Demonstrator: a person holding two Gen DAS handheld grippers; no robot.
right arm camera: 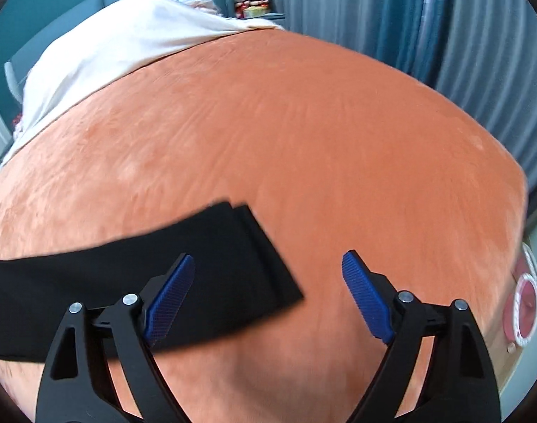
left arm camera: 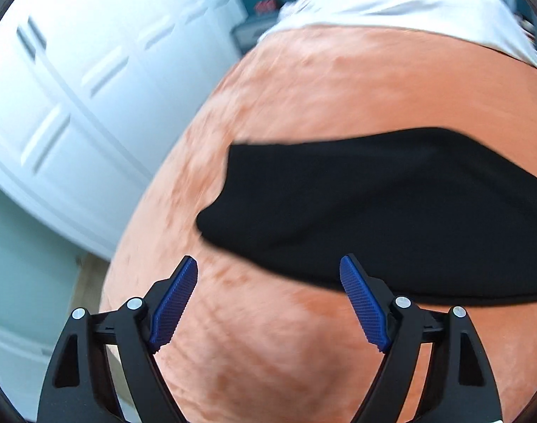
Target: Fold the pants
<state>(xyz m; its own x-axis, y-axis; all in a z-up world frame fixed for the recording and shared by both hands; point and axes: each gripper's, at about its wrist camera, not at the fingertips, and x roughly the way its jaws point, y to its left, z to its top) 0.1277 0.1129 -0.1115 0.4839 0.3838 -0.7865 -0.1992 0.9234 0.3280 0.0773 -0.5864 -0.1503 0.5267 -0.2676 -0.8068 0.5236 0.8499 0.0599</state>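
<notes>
Both your left claw (left arm camera: 268, 305) and right claw (right arm camera: 268, 299) gape empty; the pants (right arm camera: 134, 282) look soft, limp, light, so pinch doubled edges at the ends.

black pants (left arm camera: 391, 211), orange bedspread (left arm camera: 339, 98), ribbed blue pads (left arm camera: 175, 306)

Both tongs spread wide, gripping nothing

The left tongs (left arm camera: 268, 268) point steeply downward, blue ribbed pads (left arm camera: 175, 305) splayed well apart with nothing between them. The right tongs (right arm camera: 268, 264) tilt down likewise, pads (right arm camera: 367, 296) wide and empty. Both views are smeared, so the hands seem to be in motion; no hand or sleeve shows.
</notes>
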